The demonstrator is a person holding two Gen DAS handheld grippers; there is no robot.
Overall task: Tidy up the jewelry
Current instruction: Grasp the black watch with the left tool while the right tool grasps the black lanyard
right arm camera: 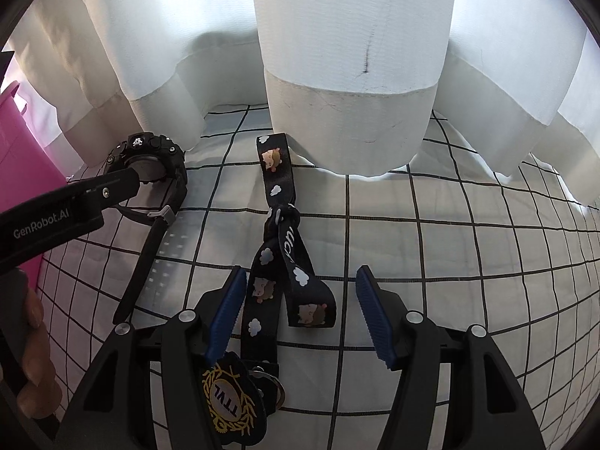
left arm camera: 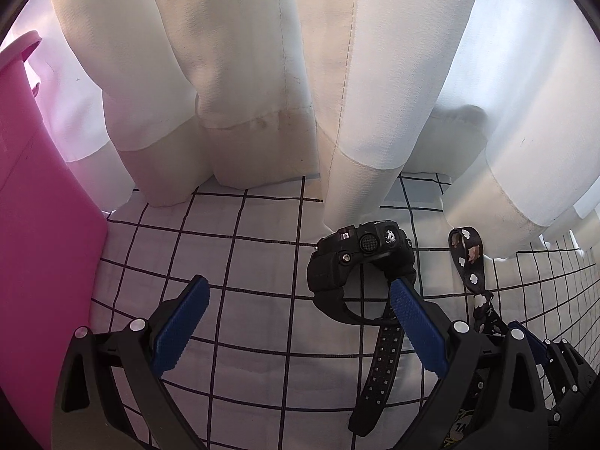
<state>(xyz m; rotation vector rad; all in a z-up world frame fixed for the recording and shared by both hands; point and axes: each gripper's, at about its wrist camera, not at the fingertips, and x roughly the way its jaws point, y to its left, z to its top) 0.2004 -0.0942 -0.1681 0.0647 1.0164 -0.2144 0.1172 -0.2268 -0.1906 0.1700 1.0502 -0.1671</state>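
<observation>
A black chunky wristwatch lies on the checked cloth, its strap trailing toward me. My left gripper is open; its right finger reaches into the watch's strap loop. The watch also shows at the left of the right wrist view. A black lanyard with cloud and hedgehog prints and a knot lies between the fingers of my open right gripper, with a black and gold badge and a key ring at its near end. The lanyard lies right of the watch.
A pink plastic container stands at the left, close to the left gripper. White curtains hang down to the cloth along the back. The left gripper's arm crosses the left of the right wrist view.
</observation>
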